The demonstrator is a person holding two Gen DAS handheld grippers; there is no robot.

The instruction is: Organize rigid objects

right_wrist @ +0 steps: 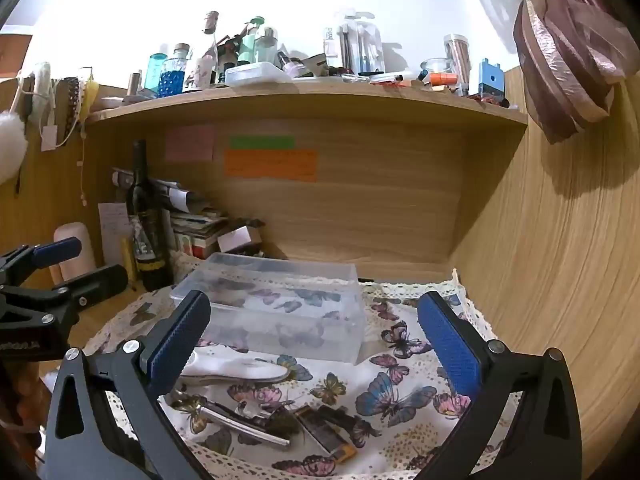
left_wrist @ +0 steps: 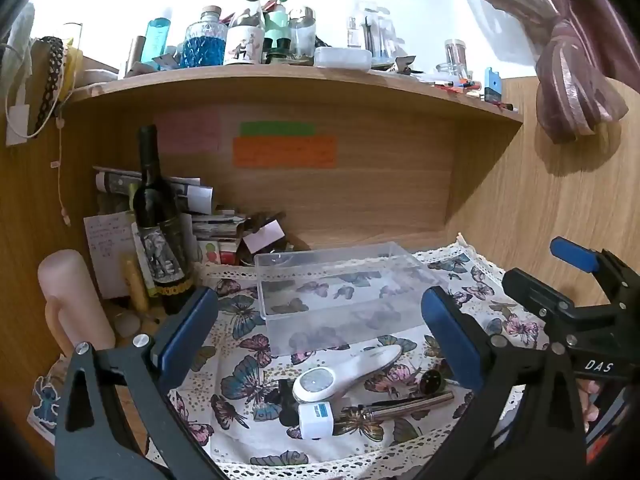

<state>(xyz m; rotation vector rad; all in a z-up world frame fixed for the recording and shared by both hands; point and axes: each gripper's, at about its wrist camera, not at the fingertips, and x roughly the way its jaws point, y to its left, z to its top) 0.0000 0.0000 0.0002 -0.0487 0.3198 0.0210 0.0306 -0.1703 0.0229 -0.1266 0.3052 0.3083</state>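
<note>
With both the left gripper and right gripper held wide and empty, the white handheld device, lying near the empty clear plastic bin, is best grasped across its narrow handle.

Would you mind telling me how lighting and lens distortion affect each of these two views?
Left wrist view: the wall above the shelf is blown out white, and the fisheye bows the shelf edge. Right wrist view: the same overexposure up top, the curtain throws a shadow on the side panel, and the clear box looks hazy but readable.
</note>
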